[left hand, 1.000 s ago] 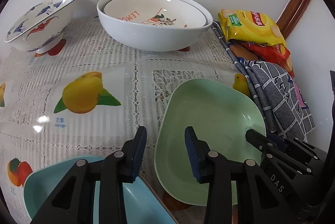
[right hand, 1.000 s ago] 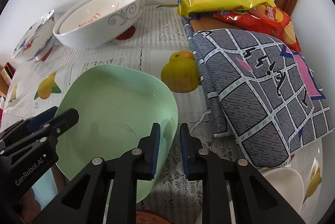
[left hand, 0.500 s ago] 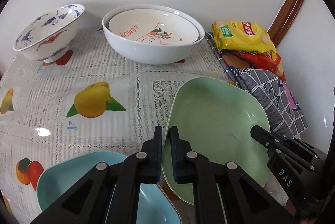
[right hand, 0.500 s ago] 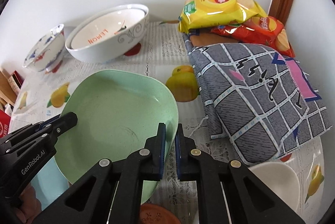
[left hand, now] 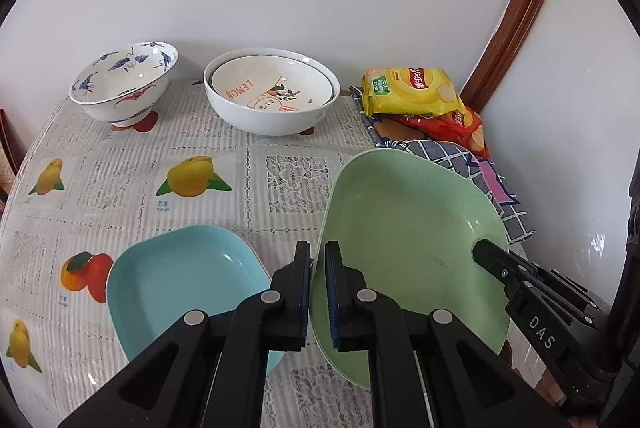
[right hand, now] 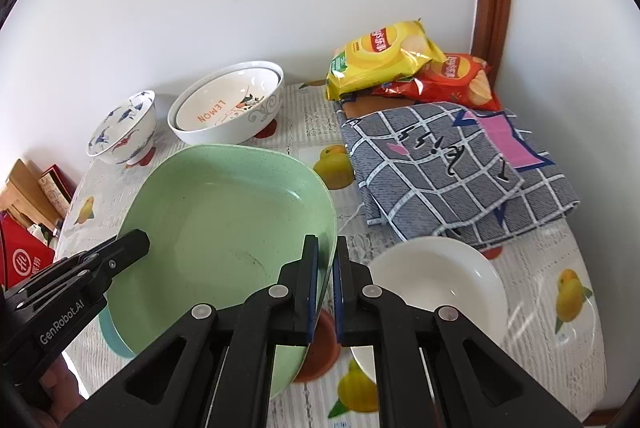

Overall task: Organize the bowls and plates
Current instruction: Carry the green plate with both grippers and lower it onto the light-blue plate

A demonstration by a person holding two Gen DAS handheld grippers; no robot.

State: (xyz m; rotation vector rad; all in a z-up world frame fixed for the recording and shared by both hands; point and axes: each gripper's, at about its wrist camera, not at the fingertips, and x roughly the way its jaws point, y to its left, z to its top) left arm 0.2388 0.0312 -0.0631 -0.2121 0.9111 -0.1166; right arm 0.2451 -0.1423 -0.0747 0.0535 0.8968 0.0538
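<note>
Left wrist view: left tongs [left hand: 318, 290] clamped on the near-left rim of the green plate [left hand: 404, 240], held tilted above the worktop [left hand: 248, 163]. Right tongs [right hand: 326, 284] pinching the plate's opposite rim. Left of the green plate, a blue plate [left hand: 180, 280] lying flat; beyond it, nested white bowls [left hand: 272, 99] and a patterned bowl [left hand: 124, 83]. Right of it, a white dish [right hand: 436, 276].

Your left tongs [left hand: 318, 292] pinch the near-left rim of the green plate [left hand: 408, 240], held tilted above the worktop [left hand: 256, 183]; your right tongs [left hand: 486, 254] grip its opposite edge. The blue plate [left hand: 180, 288] lies just beside.
</note>
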